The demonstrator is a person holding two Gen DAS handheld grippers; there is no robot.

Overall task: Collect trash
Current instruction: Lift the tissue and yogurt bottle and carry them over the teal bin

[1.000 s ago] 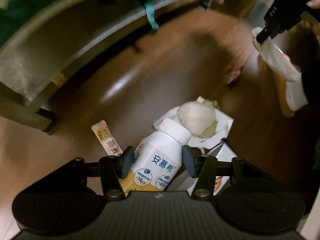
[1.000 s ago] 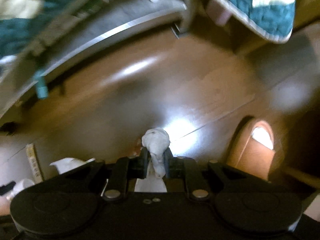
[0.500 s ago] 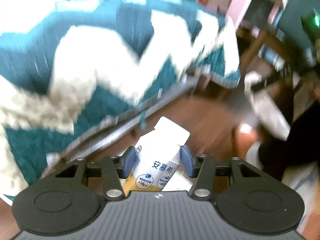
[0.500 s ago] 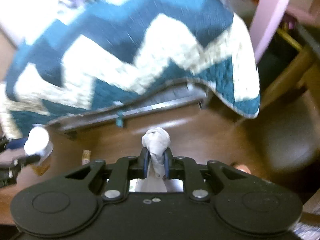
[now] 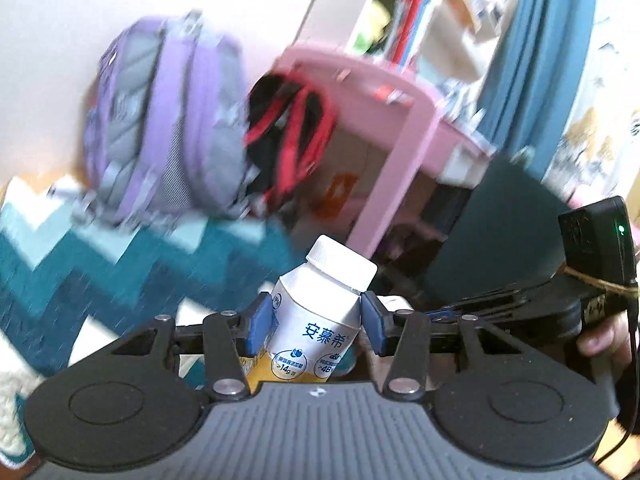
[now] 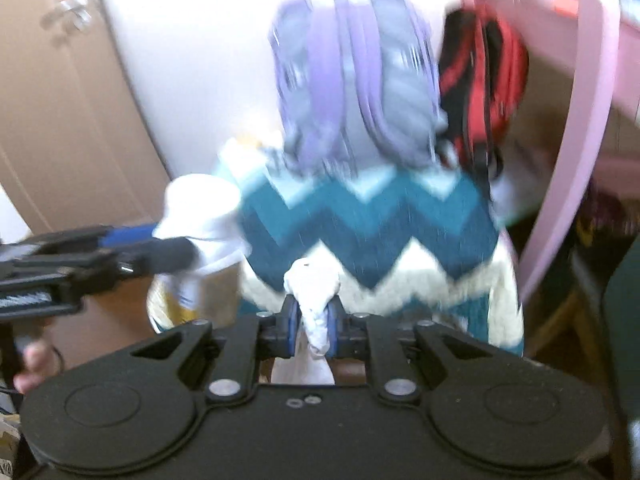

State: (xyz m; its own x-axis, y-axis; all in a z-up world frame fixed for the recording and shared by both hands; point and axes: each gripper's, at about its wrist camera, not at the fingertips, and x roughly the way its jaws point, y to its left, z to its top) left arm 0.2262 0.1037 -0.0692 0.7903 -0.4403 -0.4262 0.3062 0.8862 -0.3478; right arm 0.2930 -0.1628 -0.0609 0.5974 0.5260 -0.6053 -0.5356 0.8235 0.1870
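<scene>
My left gripper (image 5: 318,322) is shut on a white yogurt bottle (image 5: 320,320) with a white cap and blue Chinese lettering, held up in the air. My right gripper (image 6: 313,322) is shut on a crumpled white tissue (image 6: 314,292) that sticks up between its blue pads. The left gripper with the bottle also shows at the left of the right wrist view (image 6: 176,256), blurred. The right gripper's body shows at the right edge of the left wrist view (image 5: 520,320).
A teal and white zigzag blanket (image 6: 368,232) covers a bed ahead. A purple backpack (image 5: 160,120) and a black and red bag (image 5: 292,132) sit behind it. A pink desk (image 5: 400,120) stands to the right, a brown door (image 6: 60,100) to the left.
Both grippers have lifted from the brown floor with their loads and now face the bed, the backpack and the pink desk. The floor trash has left view.
</scene>
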